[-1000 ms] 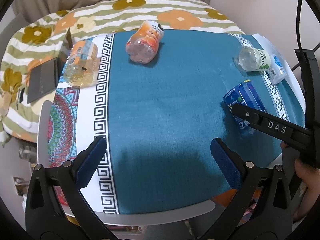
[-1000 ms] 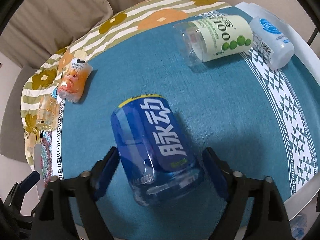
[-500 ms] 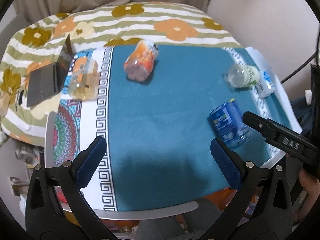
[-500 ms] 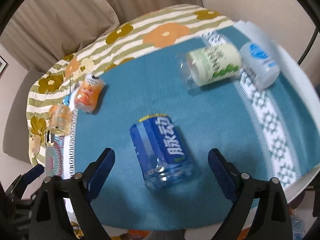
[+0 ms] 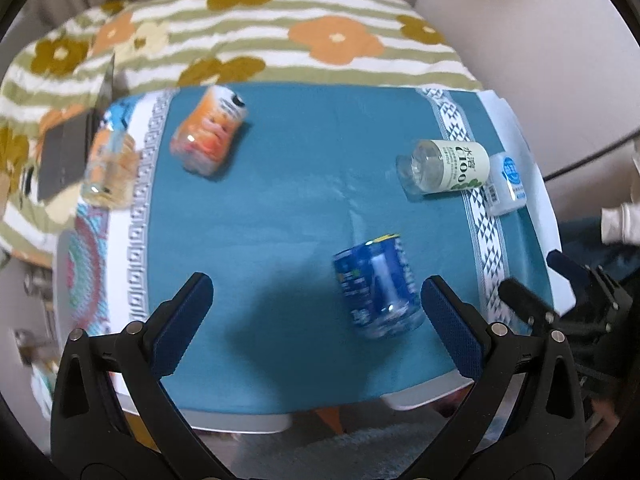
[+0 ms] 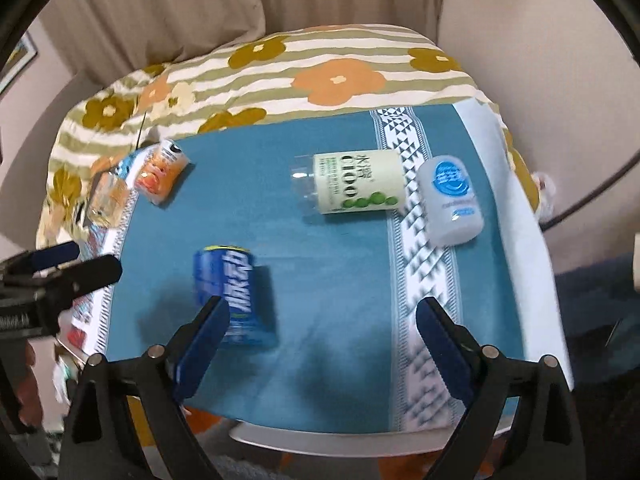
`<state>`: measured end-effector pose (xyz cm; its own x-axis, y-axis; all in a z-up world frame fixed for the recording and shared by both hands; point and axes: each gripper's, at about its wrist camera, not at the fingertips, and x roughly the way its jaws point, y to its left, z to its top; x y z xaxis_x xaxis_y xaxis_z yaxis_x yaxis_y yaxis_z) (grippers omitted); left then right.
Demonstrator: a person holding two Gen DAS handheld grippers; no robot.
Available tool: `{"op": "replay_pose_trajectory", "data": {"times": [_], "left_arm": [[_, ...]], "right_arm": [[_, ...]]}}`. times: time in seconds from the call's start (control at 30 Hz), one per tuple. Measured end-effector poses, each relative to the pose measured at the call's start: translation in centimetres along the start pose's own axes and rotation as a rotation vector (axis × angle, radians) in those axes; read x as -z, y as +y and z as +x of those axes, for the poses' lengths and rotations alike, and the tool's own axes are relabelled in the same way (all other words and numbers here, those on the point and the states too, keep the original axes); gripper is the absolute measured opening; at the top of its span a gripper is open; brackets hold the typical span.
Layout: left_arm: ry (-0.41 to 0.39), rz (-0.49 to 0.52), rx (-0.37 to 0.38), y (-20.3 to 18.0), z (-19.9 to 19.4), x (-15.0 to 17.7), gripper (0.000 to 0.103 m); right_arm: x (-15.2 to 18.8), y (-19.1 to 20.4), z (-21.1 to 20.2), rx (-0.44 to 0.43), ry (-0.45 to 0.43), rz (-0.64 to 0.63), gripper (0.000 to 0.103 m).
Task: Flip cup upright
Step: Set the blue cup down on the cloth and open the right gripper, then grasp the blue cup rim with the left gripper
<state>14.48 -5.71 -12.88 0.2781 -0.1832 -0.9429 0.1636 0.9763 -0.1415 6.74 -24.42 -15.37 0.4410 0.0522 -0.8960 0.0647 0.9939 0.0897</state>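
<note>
A blue cup (image 5: 378,286) lies on its side on the teal cloth, near the table's front edge; it also shows in the right wrist view (image 6: 236,294). My left gripper (image 5: 316,322) is open and empty, held above the front edge, its right finger close to the blue cup. My right gripper (image 6: 322,344) is open and empty, pulled back over the front edge, the blue cup by its left finger. A green-labelled clear cup (image 5: 446,170) (image 6: 352,188), a white cup (image 6: 450,202) and an orange cup (image 5: 208,134) also lie on their sides.
A yellowish clear cup (image 5: 106,174) lies at the table's left edge. A floral blanket (image 5: 280,36) covers the bed behind. A dark laptop (image 5: 64,156) sits at the left. The round table's rim (image 5: 240,422) runs just ahead of my fingers.
Both grippers have pulled back and up from the table. The right gripper, which straddled the blue cup, is now clear of it and shifted right. The cup still lies on its side.
</note>
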Motion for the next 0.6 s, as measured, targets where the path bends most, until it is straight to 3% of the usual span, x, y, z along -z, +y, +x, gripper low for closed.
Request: {"op": "replay_pose_trajectory", "data": {"times": [0.17,0.43,0.6], "left_arm": [[0.065,-0.08,-0.042,-1.8,3.0,-1.3,0.103],[0.221,-0.247,-0.036,-2.6,8.0,-1.6,0.103],[0.274,-0.289,-0.051,-3.1,9.9,-1.9,0.101]], "right_arm": [[-1.1,-2.4,1.8,-0.049,0.031,-0.078,0.093],[-1.7,-5.1,4.9,-0.123,0.084,-0.151,0.093],[-1.7,-6.1,6.2,-0.174,0.109,-0.156,0.093]]}}
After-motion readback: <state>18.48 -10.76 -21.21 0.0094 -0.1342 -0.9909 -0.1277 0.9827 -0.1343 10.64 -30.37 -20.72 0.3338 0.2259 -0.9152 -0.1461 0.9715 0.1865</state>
